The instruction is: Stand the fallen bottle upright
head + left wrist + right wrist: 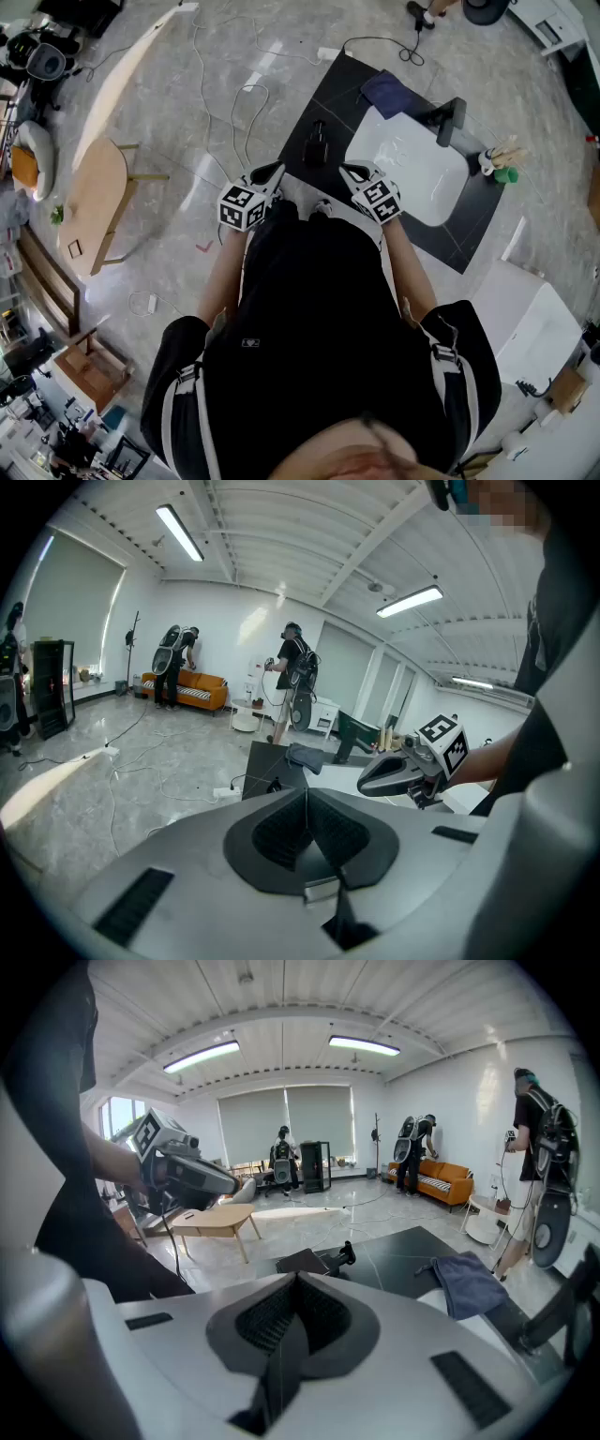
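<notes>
A small dark object [317, 145] lies on the black tabletop [323, 98] ahead of me; in the right gripper view it [336, 1258] looks like a dark bottle on its side, though I cannot tell for sure. Beside it lies a white mat [412, 173]. At the table's right end a small green bottle [506, 174] stands among pale items. Both grippers are held close to my chest, short of the table. My left gripper [276, 171] [307, 797] is shut and empty. My right gripper [348, 170] [294, 1283] is also shut on nothing.
A blue cloth [388, 93] lies at the mat's far corner, and a black stand [451, 121] sits on the table's right side. Cables [234, 103] trail over the floor. A wooden table [94, 202] stands left, a white cabinet [525, 328] right. People [292, 682] work farther back.
</notes>
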`<state>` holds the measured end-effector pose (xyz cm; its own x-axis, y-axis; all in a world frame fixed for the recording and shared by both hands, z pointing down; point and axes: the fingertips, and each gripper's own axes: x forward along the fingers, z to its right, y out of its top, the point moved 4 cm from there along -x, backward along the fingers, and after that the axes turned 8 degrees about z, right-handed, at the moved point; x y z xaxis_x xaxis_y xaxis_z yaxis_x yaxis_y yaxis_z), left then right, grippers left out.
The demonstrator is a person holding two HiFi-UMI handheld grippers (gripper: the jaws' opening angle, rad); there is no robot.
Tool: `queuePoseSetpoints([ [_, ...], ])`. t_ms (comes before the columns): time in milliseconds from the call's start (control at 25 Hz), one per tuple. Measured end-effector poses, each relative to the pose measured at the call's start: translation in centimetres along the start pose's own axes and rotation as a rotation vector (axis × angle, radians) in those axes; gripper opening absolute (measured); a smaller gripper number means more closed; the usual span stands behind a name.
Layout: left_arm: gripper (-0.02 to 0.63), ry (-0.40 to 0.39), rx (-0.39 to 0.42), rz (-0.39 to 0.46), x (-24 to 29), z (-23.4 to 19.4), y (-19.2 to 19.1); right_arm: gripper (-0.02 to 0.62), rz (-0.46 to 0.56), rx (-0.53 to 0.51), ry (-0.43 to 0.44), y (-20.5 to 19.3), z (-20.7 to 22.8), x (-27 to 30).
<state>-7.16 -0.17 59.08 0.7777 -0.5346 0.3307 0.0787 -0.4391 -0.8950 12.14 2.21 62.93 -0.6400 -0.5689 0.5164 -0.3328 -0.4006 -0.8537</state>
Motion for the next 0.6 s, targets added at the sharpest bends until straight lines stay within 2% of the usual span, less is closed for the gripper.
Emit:
queuePoseSetpoints([
  [600, 0.018, 0.003, -0.020, -0.009, -0.37, -0.23, -0.60, 0.060, -0.042, 0.005, -0.018, -0.95, 0.37, 0.46],
])
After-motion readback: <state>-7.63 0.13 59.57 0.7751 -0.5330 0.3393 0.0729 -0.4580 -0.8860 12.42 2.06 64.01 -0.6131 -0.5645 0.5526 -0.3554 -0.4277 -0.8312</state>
